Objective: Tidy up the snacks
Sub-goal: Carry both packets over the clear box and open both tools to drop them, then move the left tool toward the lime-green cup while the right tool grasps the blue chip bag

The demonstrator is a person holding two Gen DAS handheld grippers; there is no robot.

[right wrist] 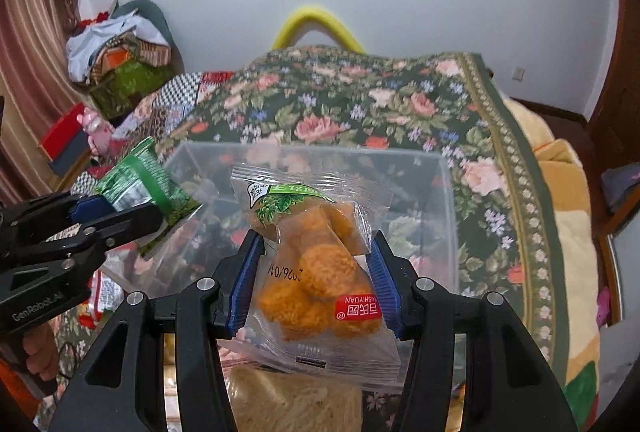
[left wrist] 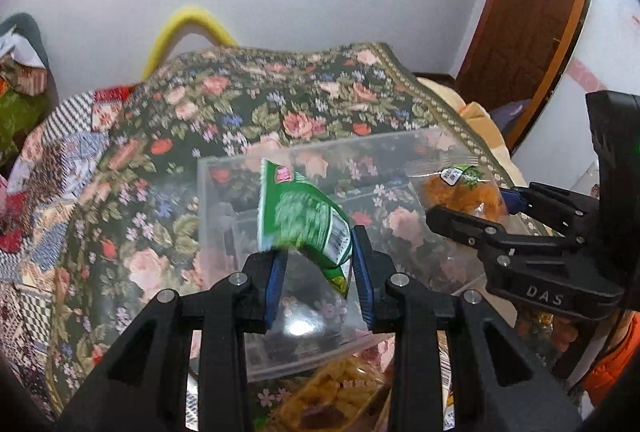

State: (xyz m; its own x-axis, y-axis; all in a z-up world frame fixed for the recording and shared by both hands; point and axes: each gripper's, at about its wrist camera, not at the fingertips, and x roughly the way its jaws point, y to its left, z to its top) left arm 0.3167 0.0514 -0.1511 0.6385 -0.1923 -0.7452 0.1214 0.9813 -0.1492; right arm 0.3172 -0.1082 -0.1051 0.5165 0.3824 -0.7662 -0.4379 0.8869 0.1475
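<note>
My left gripper (left wrist: 318, 264) is shut on a green snack packet (left wrist: 304, 220), held above the near-left part of a clear plastic box (left wrist: 224, 167). It also shows at the left of the right wrist view (right wrist: 120, 216) with the green packet (right wrist: 140, 179). My right gripper (right wrist: 316, 260) is shut on a clear packet of orange fried snacks (right wrist: 316, 272), over the box's (right wrist: 448, 191) near side. In the left wrist view the right gripper (left wrist: 480, 211) and its orange packet (left wrist: 460, 187) are at the right.
The box sits on a floral bedspread (left wrist: 240, 99). More snack packets lie below the grippers: orange crisps (left wrist: 340, 396), a pale noodle packet (right wrist: 288, 404), a red-white packet (right wrist: 104, 292). Piled clothes (right wrist: 116, 55) sit at the far left, a wooden door (left wrist: 532, 3) at the right.
</note>
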